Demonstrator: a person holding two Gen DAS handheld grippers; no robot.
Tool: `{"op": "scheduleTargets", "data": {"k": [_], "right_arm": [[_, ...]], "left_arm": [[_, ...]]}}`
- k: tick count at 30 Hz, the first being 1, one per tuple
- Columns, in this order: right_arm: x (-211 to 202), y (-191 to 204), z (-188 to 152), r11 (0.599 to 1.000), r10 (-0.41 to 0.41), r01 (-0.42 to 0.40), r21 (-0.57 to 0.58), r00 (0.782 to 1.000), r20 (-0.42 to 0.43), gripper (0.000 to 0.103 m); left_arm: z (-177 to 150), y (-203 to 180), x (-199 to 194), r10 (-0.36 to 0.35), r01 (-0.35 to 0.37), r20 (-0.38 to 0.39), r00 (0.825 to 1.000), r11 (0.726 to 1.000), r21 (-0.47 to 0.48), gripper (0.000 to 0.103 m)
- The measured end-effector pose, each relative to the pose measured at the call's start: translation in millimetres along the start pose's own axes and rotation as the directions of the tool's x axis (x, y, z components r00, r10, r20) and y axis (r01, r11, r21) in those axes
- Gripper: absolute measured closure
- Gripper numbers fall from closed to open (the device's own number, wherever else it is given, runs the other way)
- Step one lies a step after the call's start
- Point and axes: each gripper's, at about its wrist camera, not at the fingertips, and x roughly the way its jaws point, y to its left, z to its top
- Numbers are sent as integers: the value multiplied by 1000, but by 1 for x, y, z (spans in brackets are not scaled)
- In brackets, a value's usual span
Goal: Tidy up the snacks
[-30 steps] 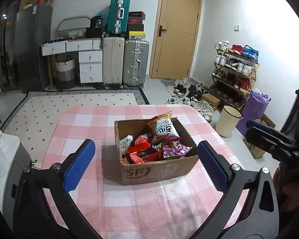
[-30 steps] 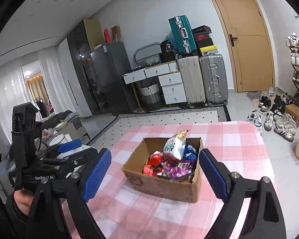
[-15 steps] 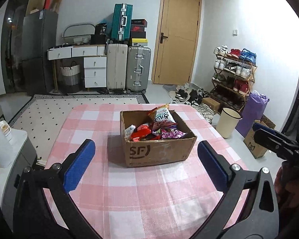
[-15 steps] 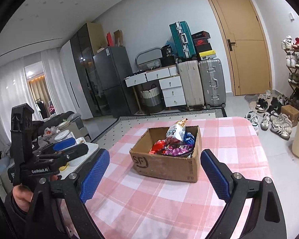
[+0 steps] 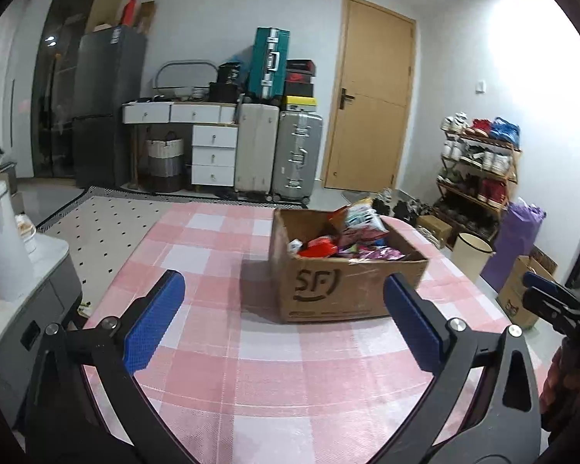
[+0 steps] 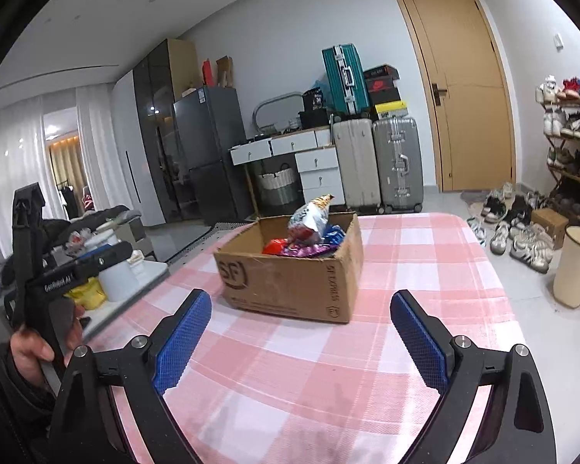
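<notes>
Many snack packets (image 5: 352, 239) inside cardboard box (image 5: 340, 286)

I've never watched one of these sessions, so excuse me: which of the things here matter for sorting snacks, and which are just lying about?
Part of the job:
cardboard box
snack packets piled inside it
left claw, open
right claw, open

Just lying about:
checked tablecloth
suitcases
shoe rack
cream bin
fridge

Both grippers pull back and drop lower: cardboard box (image 5: 348, 274) now sits farther ahead, right of the left gripper (image 5: 284, 323), ahead-left of the right gripper (image 6: 299, 342).
</notes>
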Motion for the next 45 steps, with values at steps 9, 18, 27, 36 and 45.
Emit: {"op": "scheduleTargets", "data": {"k": [9, 18, 27, 36, 45], "right_arm": [[22, -16, -36, 998, -8, 11, -56, 999, 42, 8], [43, -33, -40, 999, -50, 51, -17, 999, 20, 8], [44, -29, -39, 996, -81, 83, -39, 996, 47, 1], [39, -28, -40, 996, -83, 85, -35, 995, 47, 1], [39, -29, -40, 996, -82, 84, -28, 995, 51, 1]], "left_arm": [[-43, 6, 49, 71, -71, 0, 997, 996, 53, 1], [-59, 3, 71, 106, -109, 39, 994, 990, 95, 1], [-59, 1, 74, 136, -140, 49, 990, 986, 93, 1], [-62, -3, 75, 139, -144, 65, 988, 985, 94, 1], [-63, -2, 72, 140, -145, 67, 988, 985, 92, 1]]}}
